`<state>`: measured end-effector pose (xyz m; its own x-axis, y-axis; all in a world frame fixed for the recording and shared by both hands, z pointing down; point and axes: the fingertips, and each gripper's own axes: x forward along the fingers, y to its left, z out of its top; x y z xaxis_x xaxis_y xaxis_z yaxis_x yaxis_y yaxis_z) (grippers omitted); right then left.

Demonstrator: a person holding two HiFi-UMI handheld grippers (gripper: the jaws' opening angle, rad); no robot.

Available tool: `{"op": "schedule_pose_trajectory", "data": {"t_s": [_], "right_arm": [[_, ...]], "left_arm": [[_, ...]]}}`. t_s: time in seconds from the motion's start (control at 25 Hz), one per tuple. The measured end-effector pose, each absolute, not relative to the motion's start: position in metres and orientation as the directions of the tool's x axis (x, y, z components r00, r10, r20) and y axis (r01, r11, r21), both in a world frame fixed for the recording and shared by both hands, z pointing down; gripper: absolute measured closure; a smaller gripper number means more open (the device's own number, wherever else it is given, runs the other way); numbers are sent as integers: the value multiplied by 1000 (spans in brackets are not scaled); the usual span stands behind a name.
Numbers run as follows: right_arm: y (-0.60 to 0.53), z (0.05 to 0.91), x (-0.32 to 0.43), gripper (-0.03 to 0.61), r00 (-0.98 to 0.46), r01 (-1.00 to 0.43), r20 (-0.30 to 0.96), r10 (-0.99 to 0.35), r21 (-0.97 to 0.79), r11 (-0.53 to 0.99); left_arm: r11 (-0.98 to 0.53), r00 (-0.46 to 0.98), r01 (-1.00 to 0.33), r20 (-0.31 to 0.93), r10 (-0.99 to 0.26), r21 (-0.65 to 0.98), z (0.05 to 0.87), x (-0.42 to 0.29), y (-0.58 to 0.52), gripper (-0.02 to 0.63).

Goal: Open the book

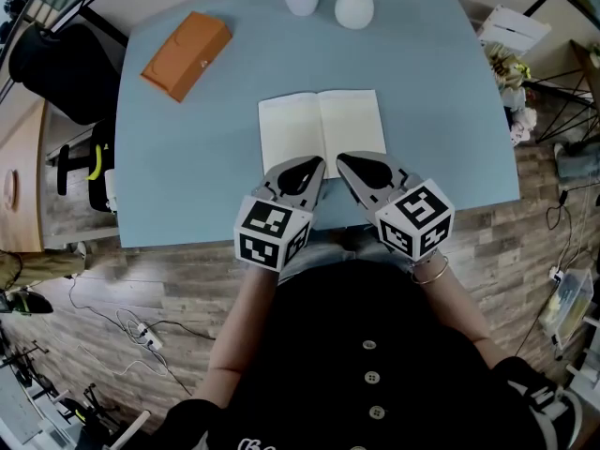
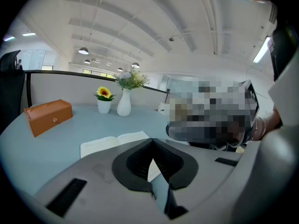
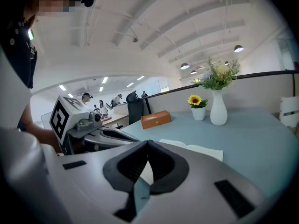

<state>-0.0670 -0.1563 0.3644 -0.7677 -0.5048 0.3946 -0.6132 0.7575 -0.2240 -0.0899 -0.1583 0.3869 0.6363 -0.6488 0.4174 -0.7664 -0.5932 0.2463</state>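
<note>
- Black buttoned clothing sits closest, and just ahead of it the left tongs point(image 1: 314, 169) and right tongs point(image 1: 347, 164) are side by side, both pressed together and pinching nothing.
- Cream-paged book point(image 1: 322, 125) lies open and flat on the pale blue bench point(image 1: 187, 157), its near edge right under the tips.
- Risk one: shut tips dragging could crease a page.
- Risk two: a forward nudge could slide it toward the white ceramic vase point(image 1: 354, 6), well beyond the tongs.
- Risk three: a loose page could flop back.
</note>
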Motion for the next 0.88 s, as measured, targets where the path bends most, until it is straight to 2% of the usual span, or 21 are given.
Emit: {"op": "schedule_pose_trajectory", "data": {"t_s": [0.88], "right_arm": [[-157,374,-66,577,-748,-631,431,-504,-227,742]], "left_arm": [[-605,644,-756,446,-621,249,393,-91,-158,603]]}}
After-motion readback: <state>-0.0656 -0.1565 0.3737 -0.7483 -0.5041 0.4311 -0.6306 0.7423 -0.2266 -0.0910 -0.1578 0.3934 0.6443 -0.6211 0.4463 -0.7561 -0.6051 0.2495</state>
